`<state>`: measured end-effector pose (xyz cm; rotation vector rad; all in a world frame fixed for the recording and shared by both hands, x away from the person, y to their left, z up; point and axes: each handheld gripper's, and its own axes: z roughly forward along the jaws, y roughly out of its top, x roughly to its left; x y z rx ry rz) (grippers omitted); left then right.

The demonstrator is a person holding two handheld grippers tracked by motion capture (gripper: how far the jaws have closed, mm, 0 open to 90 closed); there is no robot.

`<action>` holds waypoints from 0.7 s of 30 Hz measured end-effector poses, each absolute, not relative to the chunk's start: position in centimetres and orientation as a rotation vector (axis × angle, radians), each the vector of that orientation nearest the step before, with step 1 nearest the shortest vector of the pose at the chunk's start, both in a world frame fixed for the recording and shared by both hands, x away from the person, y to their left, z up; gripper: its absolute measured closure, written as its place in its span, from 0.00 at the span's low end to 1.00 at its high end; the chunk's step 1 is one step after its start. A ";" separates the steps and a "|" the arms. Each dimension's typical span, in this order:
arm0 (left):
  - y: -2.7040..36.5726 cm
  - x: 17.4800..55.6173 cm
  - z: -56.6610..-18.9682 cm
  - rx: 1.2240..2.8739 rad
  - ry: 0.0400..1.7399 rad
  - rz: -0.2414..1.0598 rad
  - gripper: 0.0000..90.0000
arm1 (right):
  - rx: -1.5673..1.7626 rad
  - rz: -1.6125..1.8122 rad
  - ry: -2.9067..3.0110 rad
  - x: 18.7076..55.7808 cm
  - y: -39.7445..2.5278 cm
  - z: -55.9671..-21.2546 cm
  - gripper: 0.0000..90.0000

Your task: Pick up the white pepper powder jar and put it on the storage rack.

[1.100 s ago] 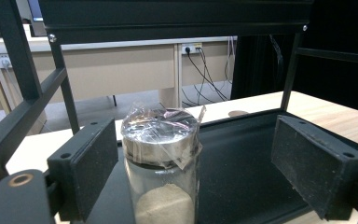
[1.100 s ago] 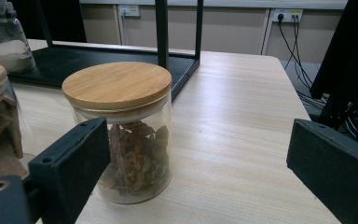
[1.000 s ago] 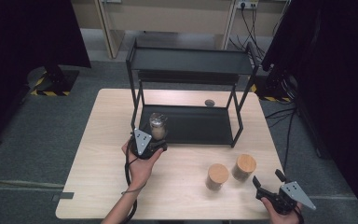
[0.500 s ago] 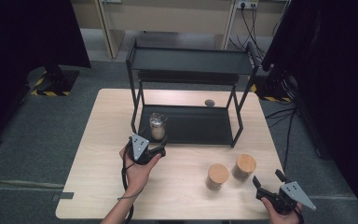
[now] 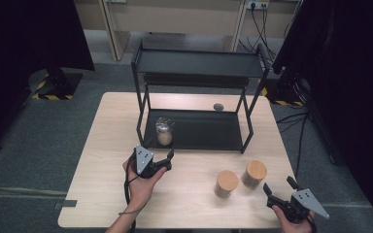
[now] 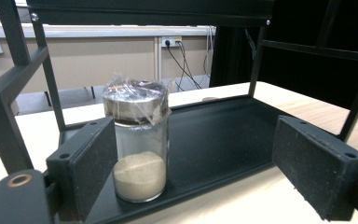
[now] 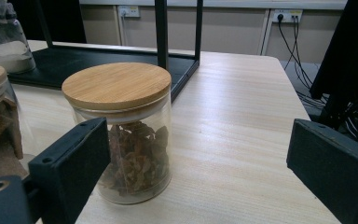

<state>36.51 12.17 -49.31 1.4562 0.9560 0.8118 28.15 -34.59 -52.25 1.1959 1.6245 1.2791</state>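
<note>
A pale wood table [image 5: 102,160] carries a black two-tier rack [image 5: 199,65], and on the rack's lower shelf [image 5: 209,131], at its front left corner, stands a glass jar [image 6: 137,144] of pale powder with a metal lid under crinkled plastic film. Two jars with bamboo lids sit on the bare wood to the right, the left jar [image 5: 226,183] near the right jar [image 5: 255,174]. The left gripper [image 5: 167,158] rests just before the powder jar with jaws spread and empty, the right gripper [image 5: 278,193] lies released at the near right corner, and no label or writing can be read.
</note>
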 end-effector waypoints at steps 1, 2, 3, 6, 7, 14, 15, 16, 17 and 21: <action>12.2 36.3 -49.4 1.457 0.950 0.811 0.15 | 1.196 1.279 1.624 28.2 -34.6 -52.3 0.07; 12.3 36.1 -49.4 1.459 0.944 0.808 0.15 | 1.196 1.279 1.624 28.2 -34.6 -52.3 0.07; 12.3 36.0 -49.4 1.458 0.941 0.804 0.15 | 1.196 1.279 1.624 28.2 -34.6 -52.3 0.07; 12.4 35.3 -49.6 1.460 0.930 0.792 0.15 | 1.195 1.279 1.623 28.2 -34.6 -52.3 0.07; 12.4 35.2 -49.6 1.461 0.928 0.791 0.15 | 1.197 1.280 1.623 28.2 -34.6 -52.3 0.07; 12.8 34.1 -49.9 1.470 0.919 0.778 0.15 | 1.197 1.281 1.622 28.2 -34.6 -52.3 0.07; 12.8 33.9 -50.0 1.471 0.916 0.778 0.15 | 1.197 1.281 1.622 28.2 -34.6 -52.3 0.07; 12.9 33.7 -50.1 1.473 0.915 0.776 0.15 | 1.198 1.282 1.622 28.2 -34.6 -52.3 0.07; 12.9 33.6 -50.2 1.473 0.913 0.774 0.15 | 1.198 1.282 1.621 28.2 -34.6 -52.3 0.07; 13.1 32.9 -50.6 1.472 0.914 0.758 0.15 | 1.196 1.280 1.623 28.2 -34.6 -52.3 0.07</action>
